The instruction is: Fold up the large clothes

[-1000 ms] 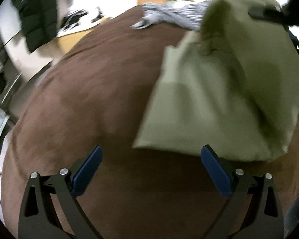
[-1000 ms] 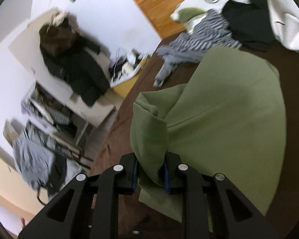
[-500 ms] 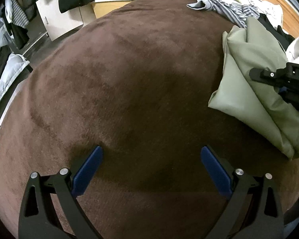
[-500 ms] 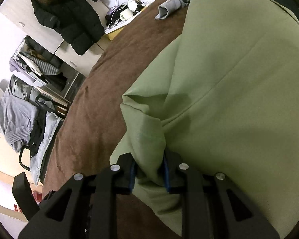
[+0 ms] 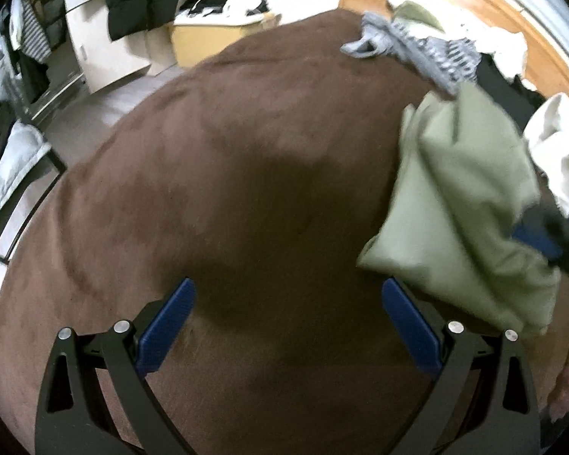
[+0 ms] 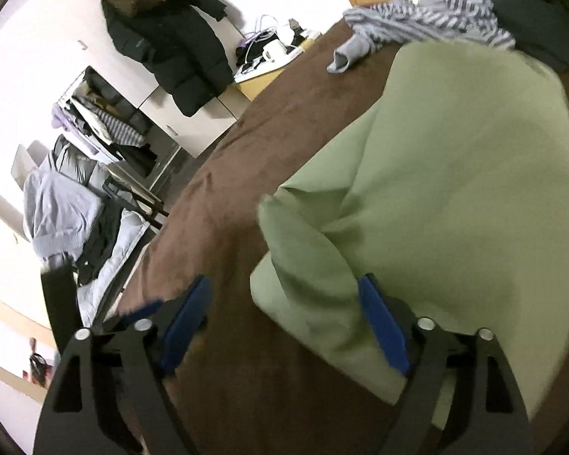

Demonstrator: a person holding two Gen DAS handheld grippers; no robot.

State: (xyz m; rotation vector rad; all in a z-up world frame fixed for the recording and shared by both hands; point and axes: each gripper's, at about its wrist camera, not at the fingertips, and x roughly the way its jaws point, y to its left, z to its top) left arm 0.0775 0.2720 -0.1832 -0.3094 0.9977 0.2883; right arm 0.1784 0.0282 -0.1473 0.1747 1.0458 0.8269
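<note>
**Green cloth lies loose on the bed, both claws open**

The green garment (image 6: 455,197) lies on the brown bed (image 5: 227,189), toward its right side, below a pile of other clothes (image 5: 428,49) at the head end. It looks folded over at least once, with a bunched corner poking out near the right claw (image 6: 284,318).

The right claw is open. Its blue fingers (image 6: 383,326) stand wide apart, and one touches the edge of the cloth, but nothing is pinched. The left claw (image 5: 284,326) is open too and hangs over bare bed, just beside the near corner of the garment.

The step now seems to be getting a new hold for the next fold. To do it well, each claw should pinch one corner through all the layers, not just the top one. The bunched corner should be smoothed flat first, or the fold will come out lumpy.
</note>
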